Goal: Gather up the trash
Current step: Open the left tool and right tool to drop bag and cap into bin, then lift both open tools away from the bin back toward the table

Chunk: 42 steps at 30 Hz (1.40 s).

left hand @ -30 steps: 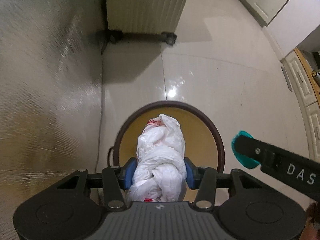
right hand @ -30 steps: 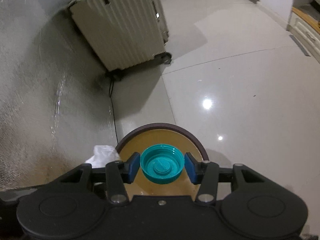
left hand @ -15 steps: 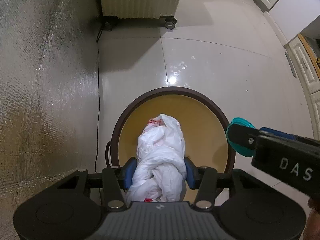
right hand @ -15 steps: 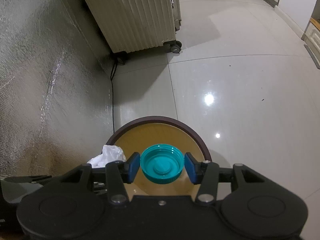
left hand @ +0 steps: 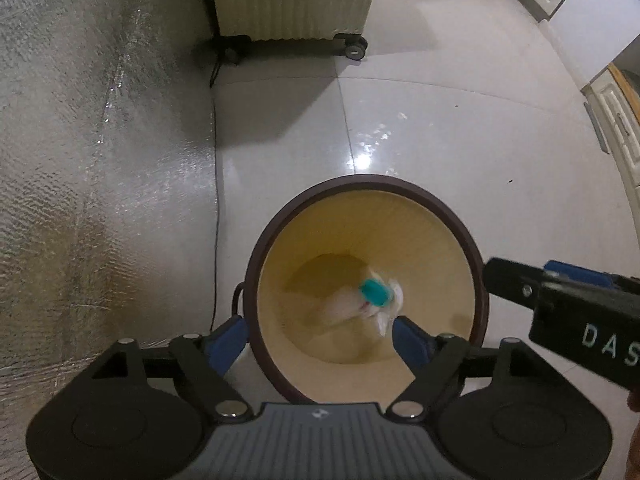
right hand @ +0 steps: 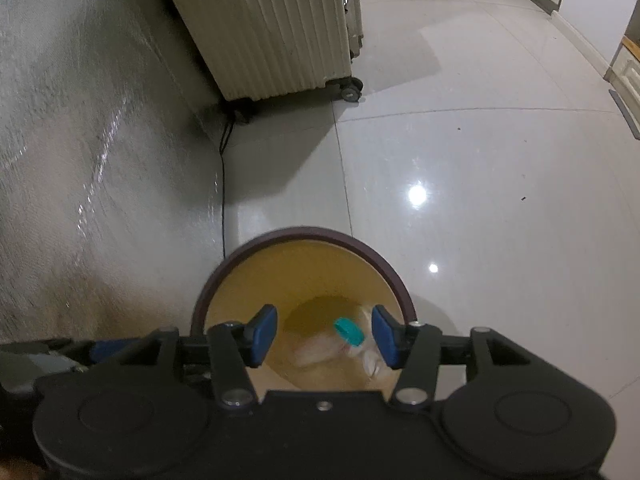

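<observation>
A round bin with a dark brown rim (left hand: 280, 216) and a tan inside stands on the floor below both grippers; it also shows in the right wrist view (right hand: 384, 260). A crumpled white plastic bag (left hand: 344, 306) and a teal bottle cap (left hand: 374, 292) are inside the bin, blurred; both show in the right wrist view, the bag (right hand: 316, 350) and the cap (right hand: 349, 330). My left gripper (left hand: 322, 338) is open and empty above the bin. My right gripper (right hand: 324, 334) is open and empty above it too, and shows from the side in the left wrist view (left hand: 560, 300).
A cream ribbed suitcase on wheels (left hand: 292, 0) stands on the glossy tiled floor beyond the bin. A silver textured wall (left hand: 92, 160) runs along the left, with a thin black cable (left hand: 216, 208) at its foot. White cabinets (left hand: 616, 120) line the right.
Both grippers opened. The white bag dropped from the left gripper and the teal cap from the right gripper into the bin.
</observation>
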Each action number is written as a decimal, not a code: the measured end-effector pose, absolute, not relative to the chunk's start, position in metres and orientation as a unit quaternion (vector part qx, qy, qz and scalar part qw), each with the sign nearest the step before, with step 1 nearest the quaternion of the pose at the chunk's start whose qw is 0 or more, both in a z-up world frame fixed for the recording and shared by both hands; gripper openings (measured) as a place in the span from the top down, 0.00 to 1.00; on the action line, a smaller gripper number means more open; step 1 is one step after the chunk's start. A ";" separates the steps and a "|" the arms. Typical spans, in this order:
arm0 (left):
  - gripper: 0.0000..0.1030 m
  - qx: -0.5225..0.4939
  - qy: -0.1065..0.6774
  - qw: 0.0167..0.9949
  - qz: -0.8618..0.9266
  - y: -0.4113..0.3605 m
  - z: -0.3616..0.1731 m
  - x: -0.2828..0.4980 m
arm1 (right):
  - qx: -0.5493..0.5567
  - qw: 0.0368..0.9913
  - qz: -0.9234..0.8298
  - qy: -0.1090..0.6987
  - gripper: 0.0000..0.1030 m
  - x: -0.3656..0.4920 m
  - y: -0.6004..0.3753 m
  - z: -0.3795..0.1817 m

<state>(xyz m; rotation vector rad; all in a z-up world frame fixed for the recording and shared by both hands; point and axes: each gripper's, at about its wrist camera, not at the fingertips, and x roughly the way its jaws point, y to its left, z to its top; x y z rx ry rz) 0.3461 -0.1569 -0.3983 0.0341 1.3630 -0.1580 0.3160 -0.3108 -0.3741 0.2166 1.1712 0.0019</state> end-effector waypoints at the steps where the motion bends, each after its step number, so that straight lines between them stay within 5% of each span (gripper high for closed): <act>1: 0.19 0.018 0.631 0.772 -0.070 -0.156 -0.399 0.346 | 0.096 0.826 0.000 0.555 0.48 0.316 -0.310 -0.375; 10: 0.11 0.019 0.640 0.767 -0.041 -0.140 -0.401 0.340 | 0.063 0.820 -0.007 0.569 0.45 0.304 -0.316 -0.376; 31: 0.02 0.007 0.614 0.789 -0.024 -0.122 -0.364 0.307 | 0.050 0.817 -0.045 0.572 0.00 0.260 -0.333 -0.363; 42: 0.00 0.038 0.586 0.809 -0.014 -0.117 -0.327 0.291 | 0.033 0.826 -0.061 0.559 0.00 0.250 -0.335 -0.336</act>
